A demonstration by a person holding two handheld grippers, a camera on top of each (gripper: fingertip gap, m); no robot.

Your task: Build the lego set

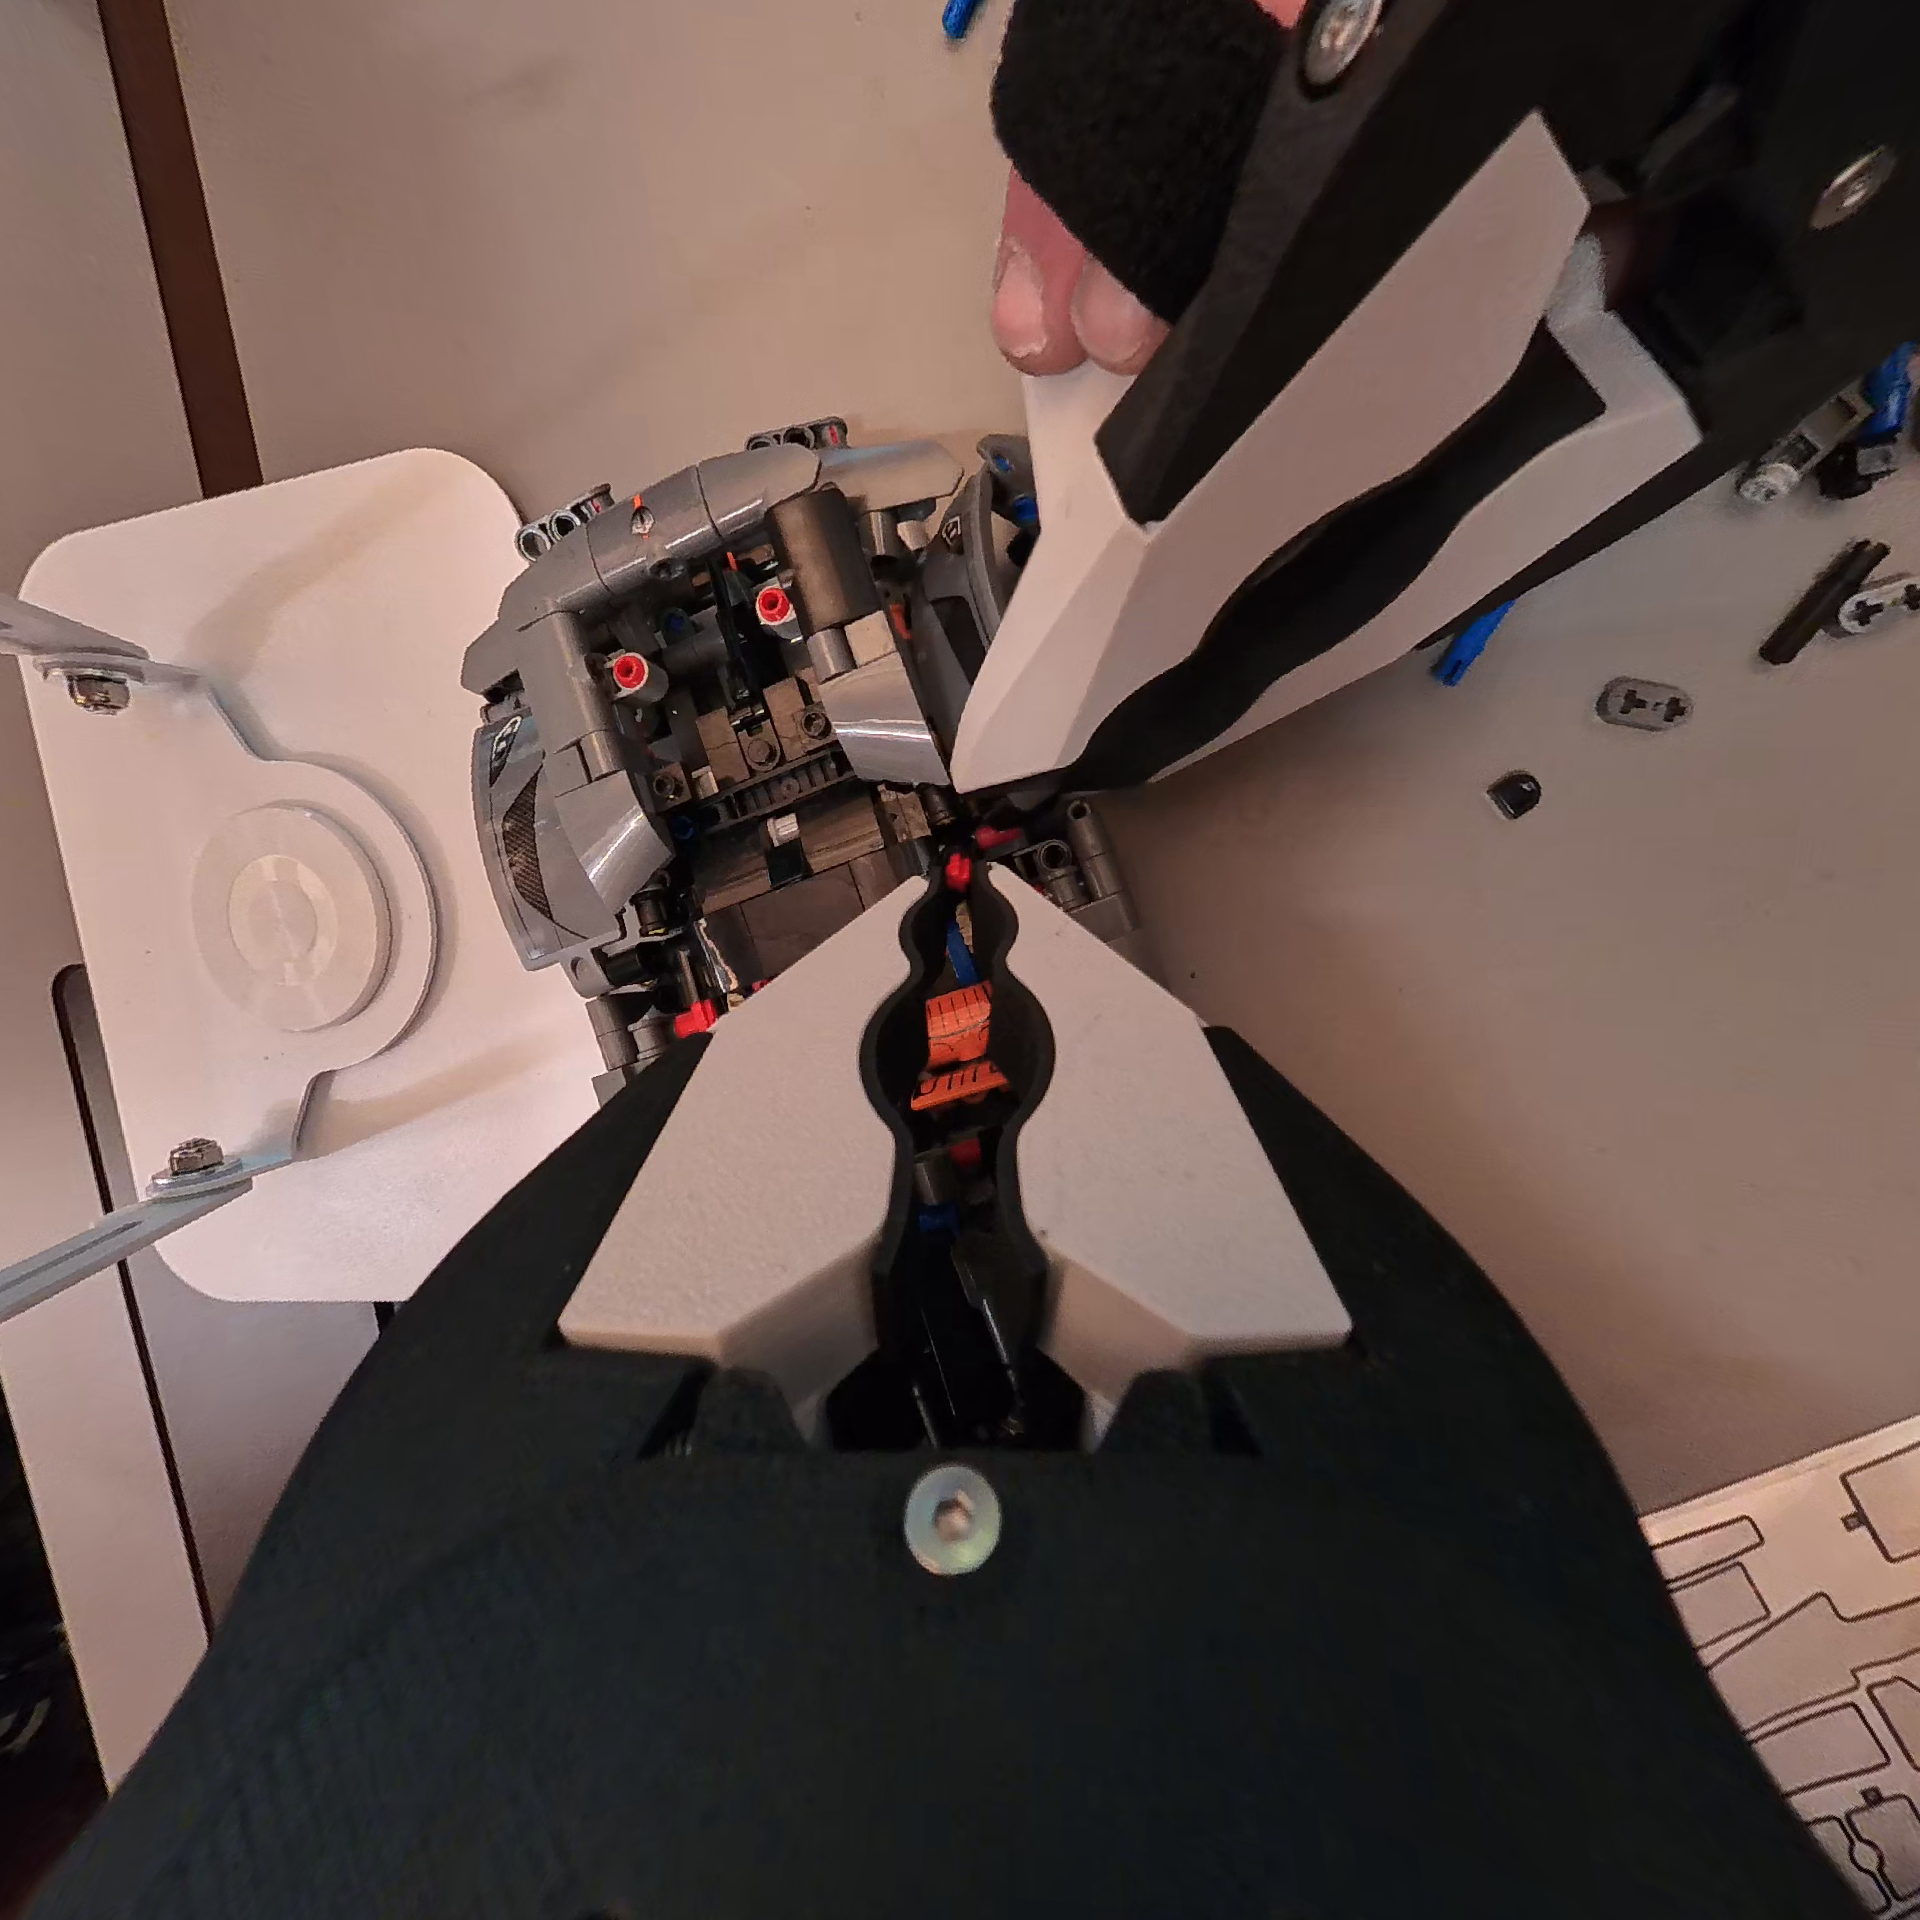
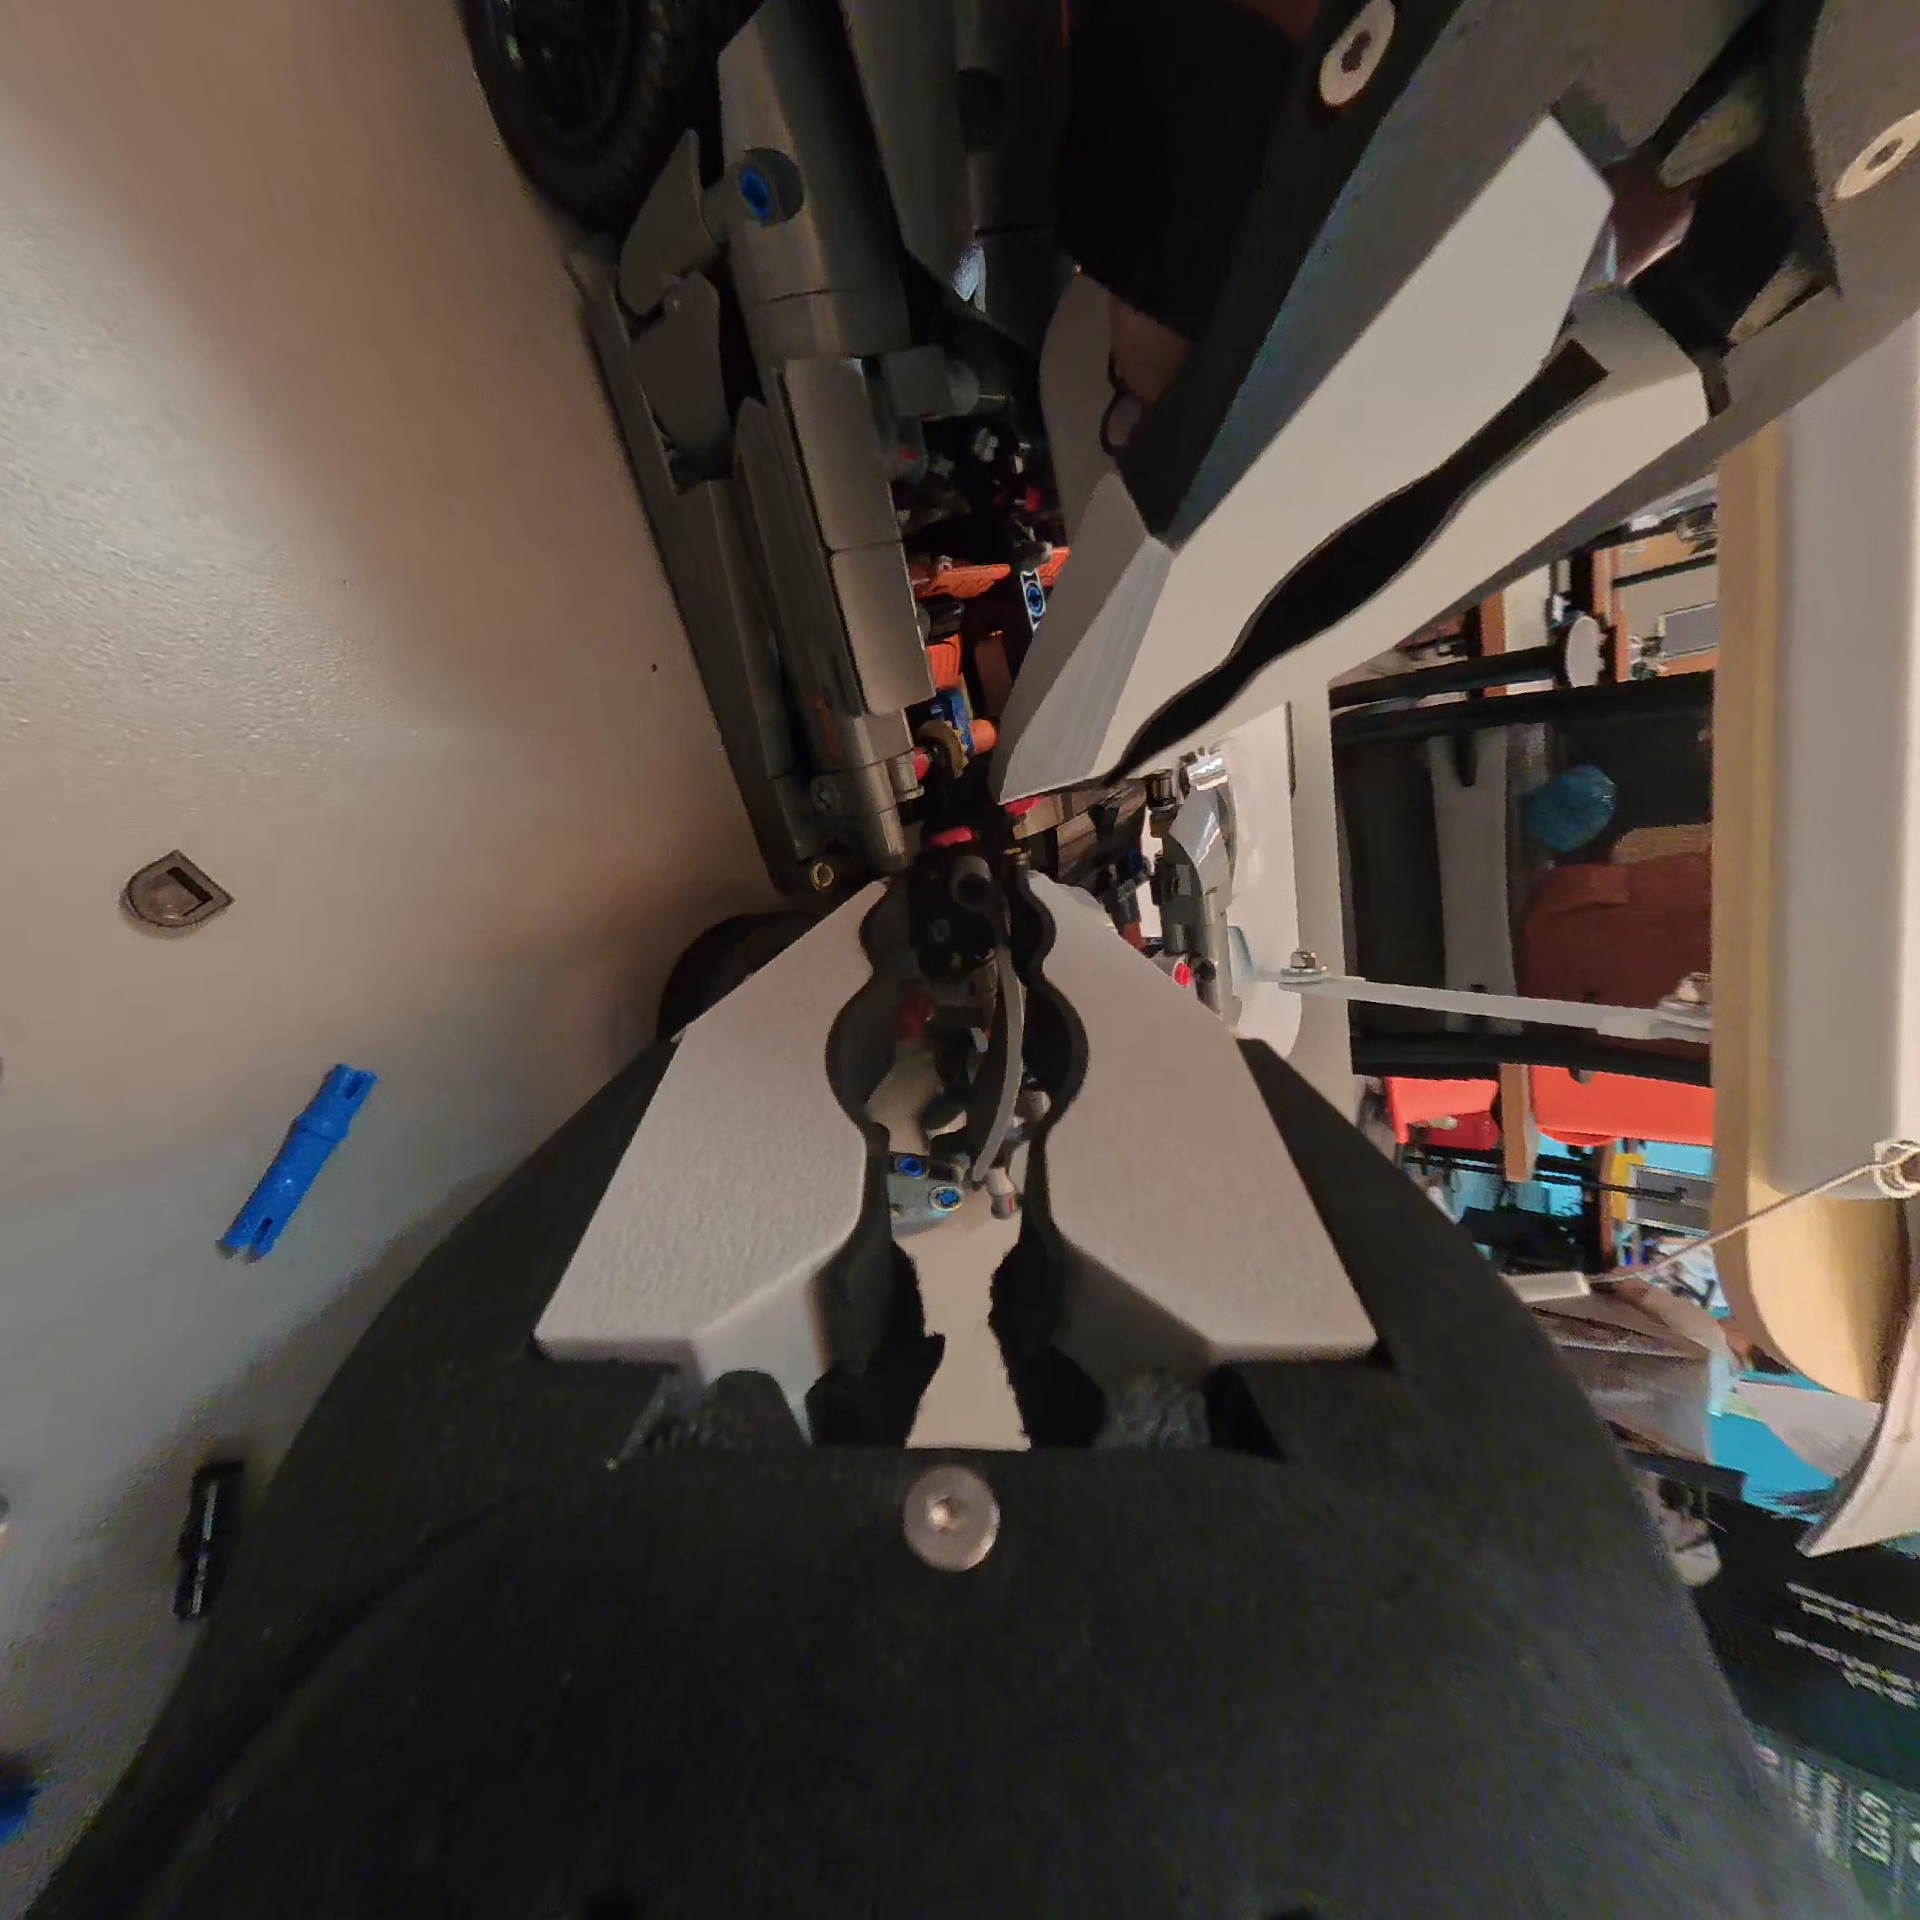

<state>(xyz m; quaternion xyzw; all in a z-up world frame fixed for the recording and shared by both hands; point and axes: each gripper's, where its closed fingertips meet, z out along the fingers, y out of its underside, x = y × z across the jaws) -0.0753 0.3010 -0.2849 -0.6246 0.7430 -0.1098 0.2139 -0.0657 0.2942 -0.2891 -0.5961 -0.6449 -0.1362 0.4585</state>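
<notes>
Both claws converge on the grey model car [image 1: 717, 727]. Left gripper [image 1: 966, 883] nearly shut around a red pin [image 1: 957, 868]; right gripper [image 2: 961, 878] likewise, grip unconfirmed.

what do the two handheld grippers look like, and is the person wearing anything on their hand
Both the left gripper and right gripper have matte black bodies, a silver screw at centre, and pale grey wedge fingers with wavy black inner pads. The hand wears a black fingerless glove.
</notes>
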